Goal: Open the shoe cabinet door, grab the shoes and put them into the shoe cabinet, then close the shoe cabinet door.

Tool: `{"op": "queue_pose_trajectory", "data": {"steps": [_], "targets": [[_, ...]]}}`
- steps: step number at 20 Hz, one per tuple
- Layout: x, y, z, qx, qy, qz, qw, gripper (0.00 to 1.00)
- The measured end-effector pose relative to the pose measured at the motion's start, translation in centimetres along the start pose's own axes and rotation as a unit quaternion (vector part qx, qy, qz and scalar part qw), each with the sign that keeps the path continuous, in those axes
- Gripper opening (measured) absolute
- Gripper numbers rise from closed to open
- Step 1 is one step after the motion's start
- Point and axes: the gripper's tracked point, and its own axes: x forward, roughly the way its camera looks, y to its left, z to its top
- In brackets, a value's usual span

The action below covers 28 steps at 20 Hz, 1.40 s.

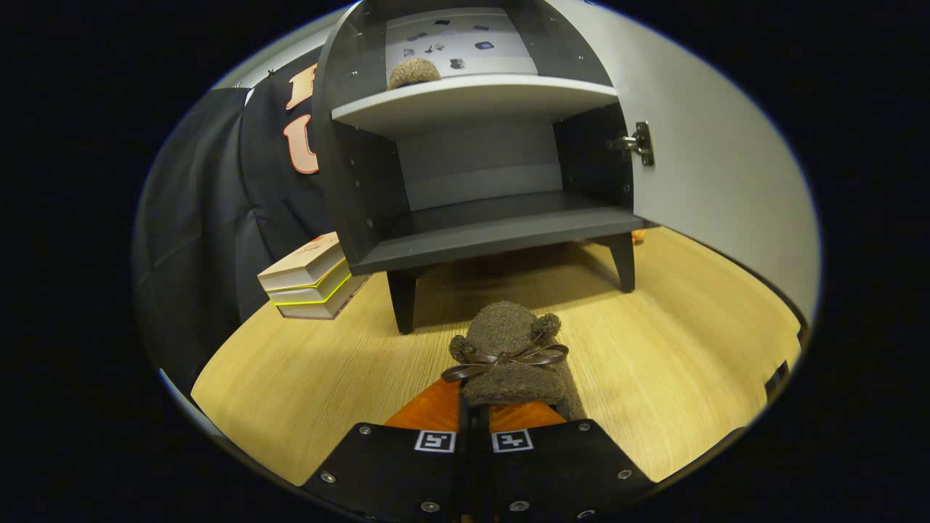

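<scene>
The shoe (512, 354), brown and fuzzy with a ribbon bow and two pompoms, sits just ahead of the fingers (474, 414), which are clenched on its heel end. Its long axis runs away from the fingers, with the toe towards the shoe cabinet (465, 240). The cabinet stands on the far part of the wooden desk (305, 370), its door (712, 174) swung open. A second shoe (414, 73) lies on the upper shelf. Stacked books (312, 280) rest beside the cabinet's left leg.

Light wood floor (290, 378) runs under everything. Black cloth wall (203, 218) hangs behind, stacked books (309, 280) resting against it
</scene>
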Motion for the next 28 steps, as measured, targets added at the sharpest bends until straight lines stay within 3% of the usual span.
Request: {"op": "queue_pose_trajectory", "data": {"steps": [16, 22, 28], "targets": [[-7.4, -0.2, 22.8, -0.042, -0.072, -0.029, 0.996, 0.04], [-5.1, 0.2, 27.9, -0.047, -0.085, -0.013, 0.995, 0.04], [0.1, -0.7, 32.6, -0.043, -0.082, 0.012, 0.996, 0.04]]}}
